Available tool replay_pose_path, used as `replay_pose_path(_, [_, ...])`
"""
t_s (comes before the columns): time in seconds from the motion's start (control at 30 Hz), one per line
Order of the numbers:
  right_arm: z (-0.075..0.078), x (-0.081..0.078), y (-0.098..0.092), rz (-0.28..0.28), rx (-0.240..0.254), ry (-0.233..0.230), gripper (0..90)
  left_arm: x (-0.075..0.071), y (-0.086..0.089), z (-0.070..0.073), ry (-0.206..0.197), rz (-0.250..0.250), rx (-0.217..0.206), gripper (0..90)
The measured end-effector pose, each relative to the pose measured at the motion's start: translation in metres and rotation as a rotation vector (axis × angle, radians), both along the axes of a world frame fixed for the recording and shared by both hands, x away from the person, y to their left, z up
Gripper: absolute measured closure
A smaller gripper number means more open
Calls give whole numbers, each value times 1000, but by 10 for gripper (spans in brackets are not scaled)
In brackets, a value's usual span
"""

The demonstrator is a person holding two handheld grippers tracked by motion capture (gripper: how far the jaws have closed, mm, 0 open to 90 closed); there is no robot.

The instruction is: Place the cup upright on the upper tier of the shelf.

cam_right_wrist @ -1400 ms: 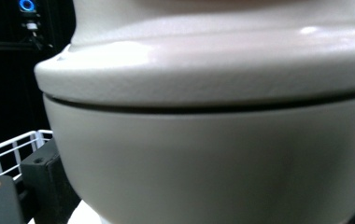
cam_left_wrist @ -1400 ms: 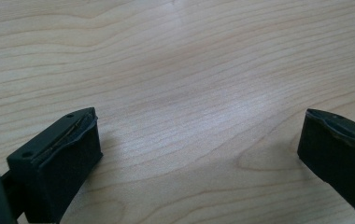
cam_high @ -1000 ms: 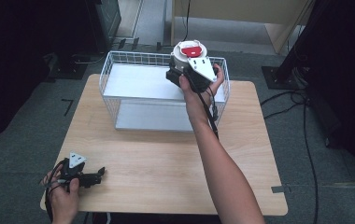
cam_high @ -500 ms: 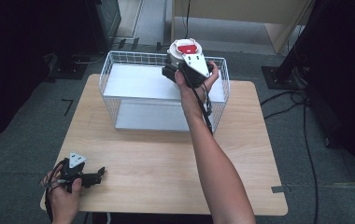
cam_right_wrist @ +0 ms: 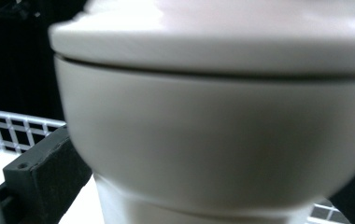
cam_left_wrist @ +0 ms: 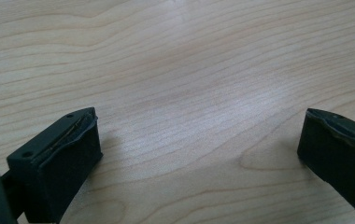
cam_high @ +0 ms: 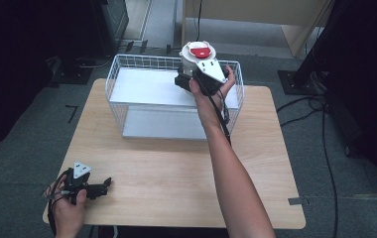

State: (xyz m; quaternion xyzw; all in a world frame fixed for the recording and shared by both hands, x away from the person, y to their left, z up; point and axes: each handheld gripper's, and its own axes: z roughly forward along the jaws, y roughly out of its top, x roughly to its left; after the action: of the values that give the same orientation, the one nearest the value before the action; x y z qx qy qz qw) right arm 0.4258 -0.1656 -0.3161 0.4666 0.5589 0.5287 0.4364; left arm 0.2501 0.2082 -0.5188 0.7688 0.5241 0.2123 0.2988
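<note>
white lidded pot (cam_high: pixel 197 57) hangs above the wire basket (cam_high: pixel 127 74) far rim, clamped between right gripper (cam_high: pixel 192 75) fingers. risk: smooth curved wall may slip, or lid shifts if tilted. left gripper (cam_high: pixel 102 187) rests wide open, empty, on the surface (cam_high: pixel 176 173).

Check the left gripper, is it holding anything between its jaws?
No, the left gripper has its jaws spread wide apart with only bare wooden table between them.

In the right gripper view the white container (cam_right_wrist: pixel 213 135) is blurred, cut off at every edge, and hides most of the basket (cam_right_wrist: pixel 12 126).
</note>
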Motion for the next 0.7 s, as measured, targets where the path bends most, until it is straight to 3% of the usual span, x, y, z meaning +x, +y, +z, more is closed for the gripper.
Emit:
replay_pose_path(0.03, [0, 0, 0, 0, 0, 0, 0, 0, 0, 0, 0, 0, 0, 0])
replay_pose_path(0.07, [-2, -2, 0, 7, -35, 6, 0, 0, 0, 0, 1, -1, 1, 0])
replay_pose_path(0.17, [-4, -4, -1, 21, -43, 8, 0, 0, 0, 0, 1, -1, 1, 0])
replay_pose_path(0.7, [-14, -42, -22, 55, -18, 1, 0, 0, 0, 0, 0, 0, 3, 0])
